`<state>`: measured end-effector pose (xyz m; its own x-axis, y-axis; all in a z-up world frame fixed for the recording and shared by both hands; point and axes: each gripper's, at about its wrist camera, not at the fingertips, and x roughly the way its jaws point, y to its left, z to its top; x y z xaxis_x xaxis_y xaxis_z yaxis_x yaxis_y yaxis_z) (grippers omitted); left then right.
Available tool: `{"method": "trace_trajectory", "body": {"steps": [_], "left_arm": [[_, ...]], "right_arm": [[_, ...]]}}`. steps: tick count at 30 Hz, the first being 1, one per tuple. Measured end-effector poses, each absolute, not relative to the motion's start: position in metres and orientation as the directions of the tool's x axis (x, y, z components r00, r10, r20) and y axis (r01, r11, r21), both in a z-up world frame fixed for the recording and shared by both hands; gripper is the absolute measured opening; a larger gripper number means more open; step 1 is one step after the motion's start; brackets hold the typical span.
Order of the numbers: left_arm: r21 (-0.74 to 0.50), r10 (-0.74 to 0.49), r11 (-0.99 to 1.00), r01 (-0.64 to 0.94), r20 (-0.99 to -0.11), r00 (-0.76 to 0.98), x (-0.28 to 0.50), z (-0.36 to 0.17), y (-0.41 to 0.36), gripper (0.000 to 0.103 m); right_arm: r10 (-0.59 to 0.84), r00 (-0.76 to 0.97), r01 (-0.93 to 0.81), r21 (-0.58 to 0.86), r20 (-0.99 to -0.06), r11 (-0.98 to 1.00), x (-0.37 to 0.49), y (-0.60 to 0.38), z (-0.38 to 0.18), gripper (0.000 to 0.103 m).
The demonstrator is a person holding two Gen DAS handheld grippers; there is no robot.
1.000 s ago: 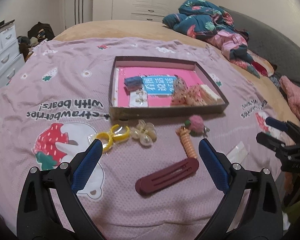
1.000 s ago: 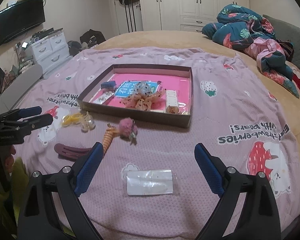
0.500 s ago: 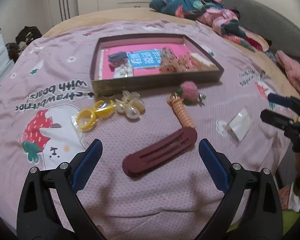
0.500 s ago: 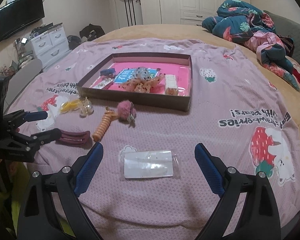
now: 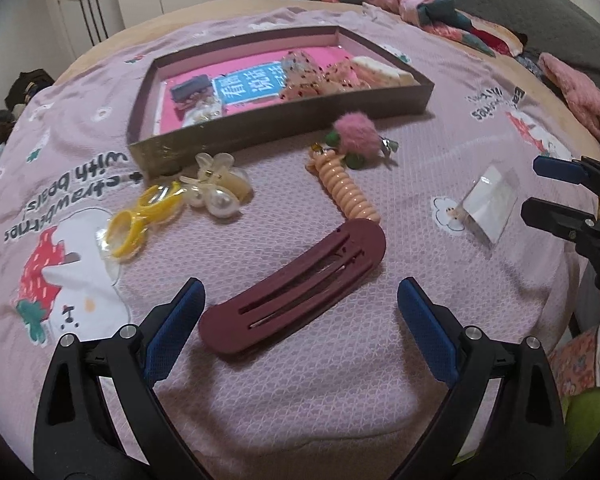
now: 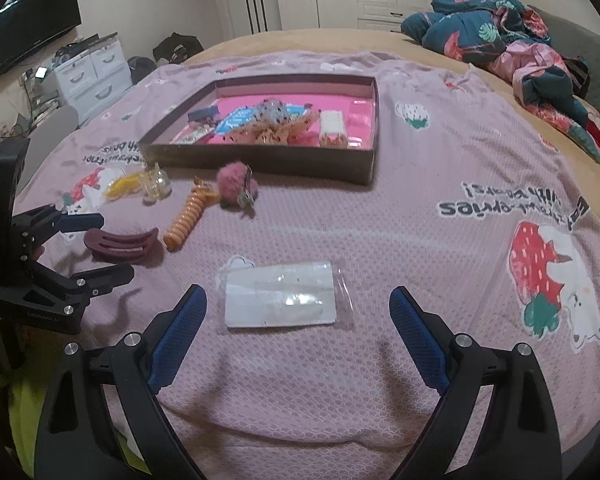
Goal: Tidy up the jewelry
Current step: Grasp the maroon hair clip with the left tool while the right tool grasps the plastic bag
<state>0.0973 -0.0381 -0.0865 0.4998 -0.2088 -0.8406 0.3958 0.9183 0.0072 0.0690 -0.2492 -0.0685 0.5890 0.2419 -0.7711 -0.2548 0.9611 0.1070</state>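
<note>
A long maroon hair clip (image 5: 296, 294) lies on the pink bedspread between the fingers of my open left gripper (image 5: 300, 320), which hovers just short of it. Beyond it sit an orange spiral tie (image 5: 346, 192), a pink pompom charm (image 5: 358, 140), a pearl claw clip (image 5: 218, 188) and yellow rings (image 5: 134, 220). A clear packet (image 6: 284, 300) lies just ahead of my open right gripper (image 6: 296, 328). The brown box (image 5: 284, 124) with a pink floor holds several pieces.
A crumpled teal and pink quilt (image 6: 496, 36) lies at the far right of the bed. White drawers (image 6: 88, 76) and a wall screen (image 6: 32, 24) stand to the left. The bed edge runs close under both grippers.
Both grippers have moved forward and lower toward the bed. The maroon clip now lies between the left fingers and the packet is closer to the right ones. Nothing was grasped.
</note>
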Motion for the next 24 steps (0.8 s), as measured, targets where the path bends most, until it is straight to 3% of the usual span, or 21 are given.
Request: {"method": "trace_trajectory", "body": {"steps": [14,22,24], "left_arm": [[-0.012,-0.217,0.911,0.413,-0.864,0.454,0.111,-0.103,-0.042,0.087],[-0.02,-0.214,0.921,0.389,-0.861,0.462,0.108,-0.101,-0.034,0.063],[-0.016,-0.212,0.921,0.388,-0.859,0.466,0.107,-0.099,-0.033,0.05]], "right_arm": [[0.244,0.541,-0.283,0.099,-0.805,0.954,0.081,-0.239,-0.094,0.096],[0.227,0.536,-0.295,0.071,-0.813,0.953,0.09,-0.229,-0.103,0.098],[0.22,0.536,-0.298,0.062,-0.815,0.953,0.093,-0.227,-0.105,0.099]]}}
